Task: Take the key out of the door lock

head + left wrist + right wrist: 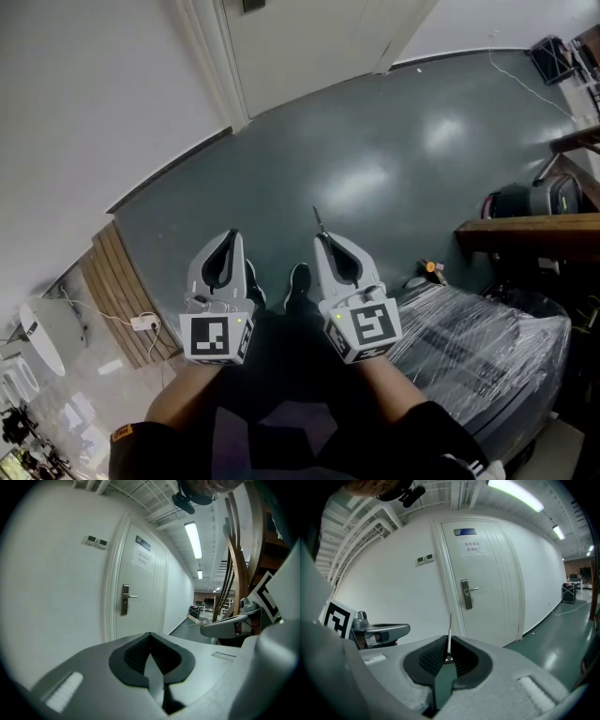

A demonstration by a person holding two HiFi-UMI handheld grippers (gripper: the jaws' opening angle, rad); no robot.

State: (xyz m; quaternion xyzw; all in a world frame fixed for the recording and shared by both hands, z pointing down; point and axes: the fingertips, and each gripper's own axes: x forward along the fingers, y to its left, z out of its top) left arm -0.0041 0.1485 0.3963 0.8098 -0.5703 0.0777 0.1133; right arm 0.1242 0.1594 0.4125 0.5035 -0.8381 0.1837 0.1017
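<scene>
White walls and a dark green glossy floor (375, 141) surrounded a white panel door (487, 583) with a silver lever-handle lock plate (466, 594), well apart from both tongs. The right tongs (449, 639) were pinching a thin metal key (449, 625), blade upward, already out of the lock. The left tongs (150, 635) were pressed together on nothing. I judged the key light, stiff and slippery, so it is best gripped firmly on its flat head.

The head of the key (449, 632) is hidden between the closed jaws of the right gripper (448, 660). The head view's top edge cuts off most of the door (305, 47). Print on the notice (472, 548) is too small to read.
</scene>
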